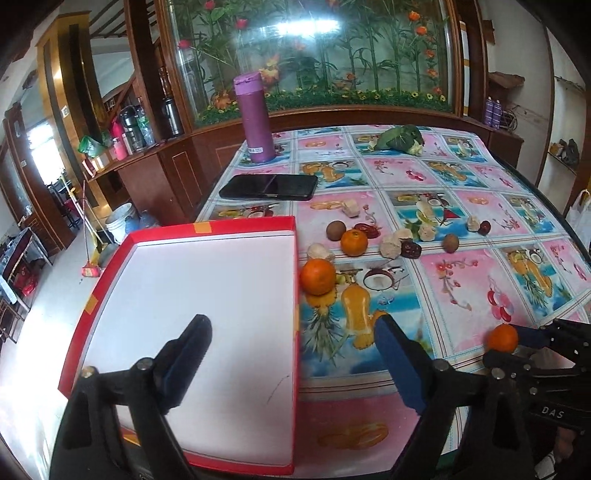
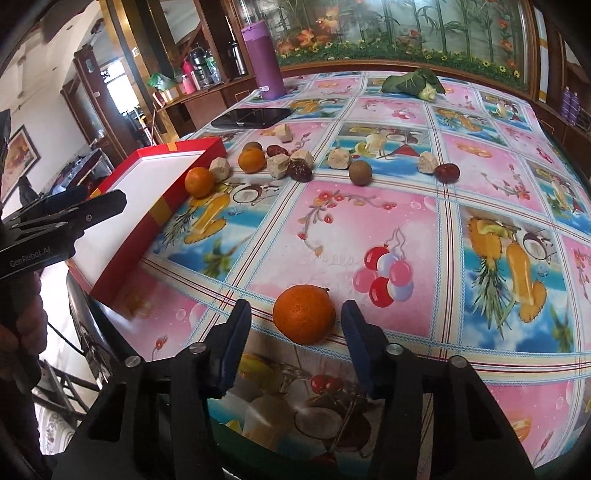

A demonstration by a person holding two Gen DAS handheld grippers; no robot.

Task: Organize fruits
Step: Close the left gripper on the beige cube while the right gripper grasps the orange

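A red box [image 1: 207, 229] with white inside, orange tangerine [image 2: 304, 314], purple flask [image 1: 255, 118], pink-and-blue fruit-print tablecloth [image 2: 424, 206].

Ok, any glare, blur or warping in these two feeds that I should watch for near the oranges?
Left wrist view: strong glare on the glass cabinet, the table edge bends from fisheye, and the near orange is sharp. Right wrist view: the orange between the right gripper fingers is crisp, and the corners are vignetted black.

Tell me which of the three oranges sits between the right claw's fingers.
The lone orange near the table's front edge, between the right claw fingers. The other two oranges lie farther back, by the red box.
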